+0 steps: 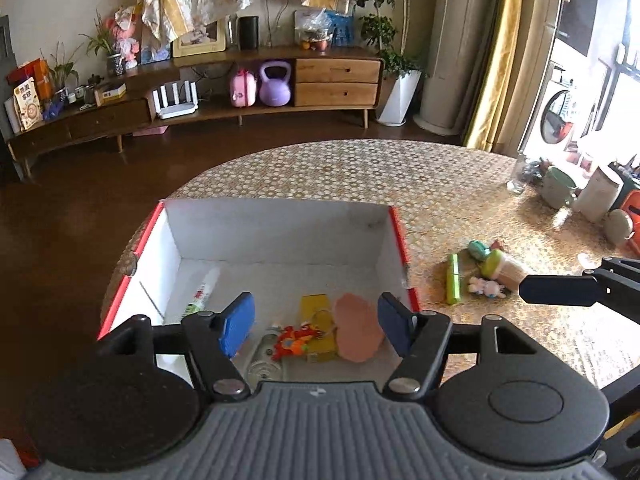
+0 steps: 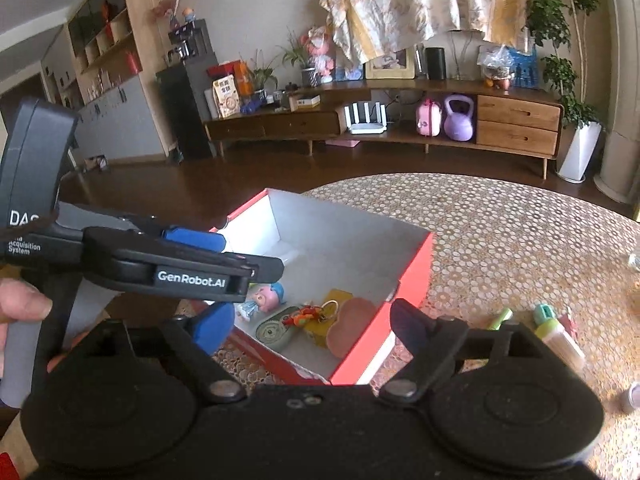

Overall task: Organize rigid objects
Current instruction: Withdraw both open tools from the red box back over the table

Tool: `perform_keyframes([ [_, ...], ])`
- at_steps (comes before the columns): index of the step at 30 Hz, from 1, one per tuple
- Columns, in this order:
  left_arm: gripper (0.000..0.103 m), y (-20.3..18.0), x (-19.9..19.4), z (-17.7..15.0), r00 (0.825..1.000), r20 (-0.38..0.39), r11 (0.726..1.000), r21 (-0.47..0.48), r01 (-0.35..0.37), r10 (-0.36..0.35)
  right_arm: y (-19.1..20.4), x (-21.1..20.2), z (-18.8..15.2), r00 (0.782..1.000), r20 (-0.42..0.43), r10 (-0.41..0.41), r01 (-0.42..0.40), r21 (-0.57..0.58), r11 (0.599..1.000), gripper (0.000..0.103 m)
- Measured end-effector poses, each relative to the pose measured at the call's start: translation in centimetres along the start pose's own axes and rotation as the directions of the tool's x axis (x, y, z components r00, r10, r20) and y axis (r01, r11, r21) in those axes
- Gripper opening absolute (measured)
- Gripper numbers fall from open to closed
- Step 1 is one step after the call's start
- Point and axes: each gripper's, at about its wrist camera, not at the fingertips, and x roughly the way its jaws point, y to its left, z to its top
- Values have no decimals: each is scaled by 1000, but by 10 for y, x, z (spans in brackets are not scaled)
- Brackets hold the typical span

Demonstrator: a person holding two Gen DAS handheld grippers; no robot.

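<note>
A red box with white inside (image 1: 280,236) (image 2: 416,280) stands on the round patterned table (image 1: 400,176). In it lie a pink heart-shaped dish (image 1: 358,332) (image 2: 352,326), a yellow block (image 1: 316,312), an orange toy (image 1: 296,340) (image 2: 304,314), a white tube (image 1: 204,292), a small doll (image 2: 264,298) and a round tin (image 2: 276,330). My left gripper (image 1: 316,330) is open and empty above the box's near part. My right gripper (image 2: 312,328) is open and empty over the box's near corner. To the right of the box on the table lie a green stick (image 1: 453,278) (image 2: 500,318), a green-capped bottle (image 1: 502,268) (image 2: 558,338) and a small plush (image 1: 486,286).
Cups, a glass jar (image 1: 518,178) and containers (image 1: 598,194) stand at the table's far right. A wooden sideboard (image 1: 240,92) runs along the back wall. The left gripper's body (image 2: 140,264) crosses the right wrist view's left side.
</note>
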Motion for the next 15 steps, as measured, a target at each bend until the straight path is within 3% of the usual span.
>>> perform_keyframes([
  [5,75,-21,-6,-4,1000,20,1000,9,9,-9,-16,-20,-12,1000,19,-17,17,21,1000,98],
  [7,83,-29,-8,-7,999,26,1000,0,21,-21,-22,-31,-19,999,25,-31,31,29,999,103],
  [15,84,-70,-2,-16,995,37,996,0,89,-89,-63,-67,-46,992,37,-118,116,65,991,103],
])
